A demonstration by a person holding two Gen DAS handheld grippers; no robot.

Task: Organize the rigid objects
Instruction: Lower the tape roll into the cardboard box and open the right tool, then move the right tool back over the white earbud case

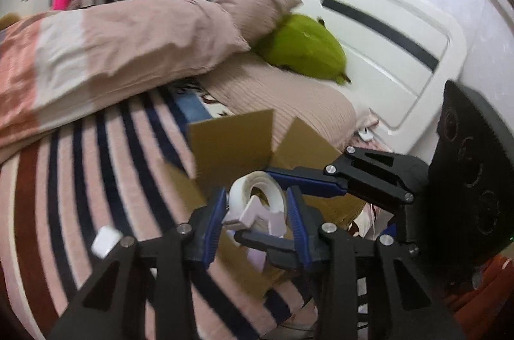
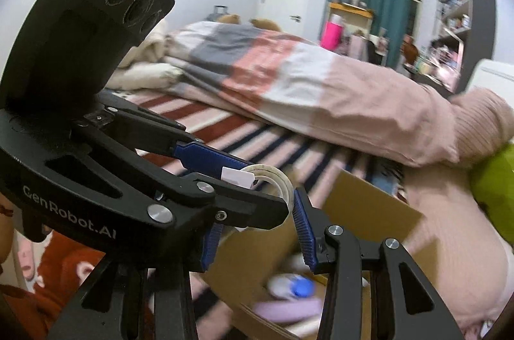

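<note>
The left hand-held gripper (image 1: 255,208) is clamped on a white roll of tape (image 1: 257,195), its blue pads (image 1: 213,222) pressing the roll from both sides. The roll hangs above an open cardboard box (image 1: 231,137) that sits on a striped bed sheet (image 1: 96,166).

The right hand-held gripper (image 2: 257,231) is beside the left one over the same box (image 2: 369,205). Its blue pads (image 2: 305,234) stand apart, with the roll (image 2: 276,179) near them; it seems not to grip anything, though the left gripper's body hides part of the gap.

Inside the box lie a white item with a blue cap (image 2: 295,287) and a pink object (image 2: 289,309), both blurred. A pink duvet (image 1: 106,51) and a green cushion (image 1: 305,47) lie farther up the bed.
</note>
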